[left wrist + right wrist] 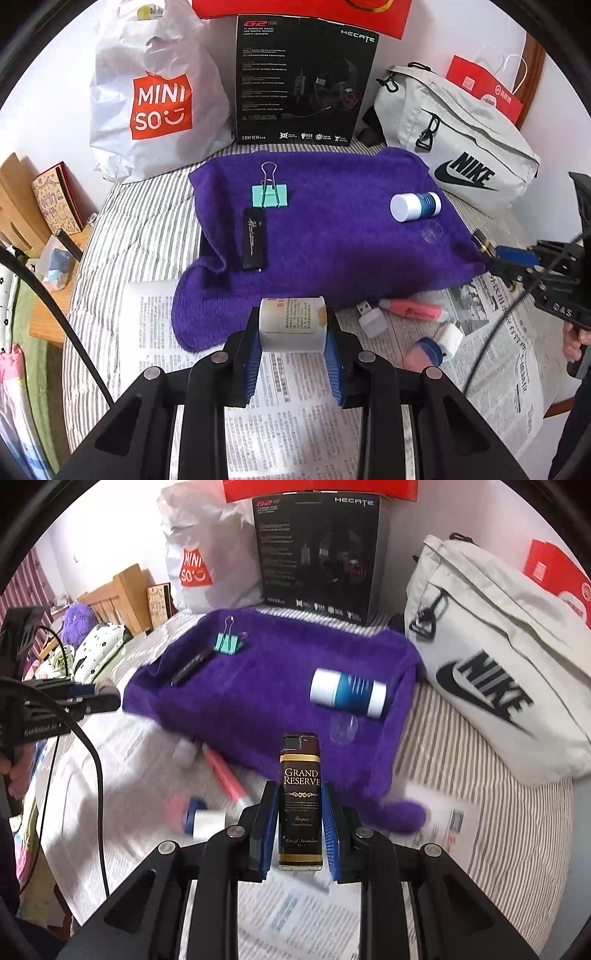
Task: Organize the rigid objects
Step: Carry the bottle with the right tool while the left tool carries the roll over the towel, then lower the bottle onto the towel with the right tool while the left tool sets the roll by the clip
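My left gripper (293, 321) is shut on a white labelled jar (291, 334), held above the newspaper (295, 417) just short of the purple towel (332, 229). My right gripper (300, 788) is shut on a dark brown "Grand Reserve" lighter (301, 775), standing upright over the towel's (258, 686) near edge. On the towel lie a mint binder clip (269, 195), a black stick (254, 240), a white-and-blue bottle (415, 206) and a small clear disc (432, 232). A pink highlighter (413, 309), a white USB plug (371, 319) and a pink-blue-white bottle (434, 349) rest on the newspaper.
Along the wall behind the towel stand a white Miniso bag (155, 99), a black headset box (303, 81), a grey Nike bag (461, 147) and a red paper bag (487, 88). The striped bedding (480, 775) shows beside the towel. A wooden shelf (22, 206) is at left.
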A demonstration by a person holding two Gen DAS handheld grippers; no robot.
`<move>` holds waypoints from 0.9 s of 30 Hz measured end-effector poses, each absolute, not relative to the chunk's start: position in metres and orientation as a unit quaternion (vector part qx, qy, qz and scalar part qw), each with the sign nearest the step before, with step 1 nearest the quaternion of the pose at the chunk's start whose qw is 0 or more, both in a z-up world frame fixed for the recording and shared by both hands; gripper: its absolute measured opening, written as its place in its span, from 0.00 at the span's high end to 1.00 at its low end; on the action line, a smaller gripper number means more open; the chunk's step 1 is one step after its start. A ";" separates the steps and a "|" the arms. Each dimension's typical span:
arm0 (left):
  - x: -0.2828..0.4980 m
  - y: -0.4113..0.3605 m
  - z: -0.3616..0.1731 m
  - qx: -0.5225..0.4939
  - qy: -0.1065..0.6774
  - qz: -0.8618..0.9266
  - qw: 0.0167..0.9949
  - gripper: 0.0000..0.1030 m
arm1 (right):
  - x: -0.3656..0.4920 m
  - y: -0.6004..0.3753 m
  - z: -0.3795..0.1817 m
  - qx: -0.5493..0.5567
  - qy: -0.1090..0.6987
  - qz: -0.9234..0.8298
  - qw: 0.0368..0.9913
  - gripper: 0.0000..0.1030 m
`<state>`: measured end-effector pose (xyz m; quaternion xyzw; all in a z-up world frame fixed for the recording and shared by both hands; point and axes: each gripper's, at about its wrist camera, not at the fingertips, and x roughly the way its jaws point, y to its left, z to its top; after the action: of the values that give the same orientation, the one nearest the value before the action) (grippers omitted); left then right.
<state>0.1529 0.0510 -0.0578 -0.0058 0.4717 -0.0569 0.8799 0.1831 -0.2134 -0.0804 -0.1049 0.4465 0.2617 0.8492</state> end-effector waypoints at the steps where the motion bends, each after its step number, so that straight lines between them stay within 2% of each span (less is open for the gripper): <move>1: 0.156 0.051 -0.057 -0.007 0.472 -0.056 0.880 0.72 | 0.189 -0.211 -0.080 -0.107 0.447 0.262 0.849 0.78; 12: 0.192 0.053 -0.063 -0.008 0.481 -0.057 0.875 0.72 | 0.246 -0.177 -0.103 -0.122 0.468 0.270 0.833 0.78; 27: 0.220 0.058 -0.080 -0.020 0.489 -0.069 0.869 0.72 | 0.270 -0.160 -0.134 -0.132 0.485 0.266 0.823 0.78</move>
<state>0.2202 0.0583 -0.0796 -0.0198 0.4891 -0.0690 0.8693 0.2701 -0.1598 -0.1343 -0.1322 0.4847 0.2663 0.8226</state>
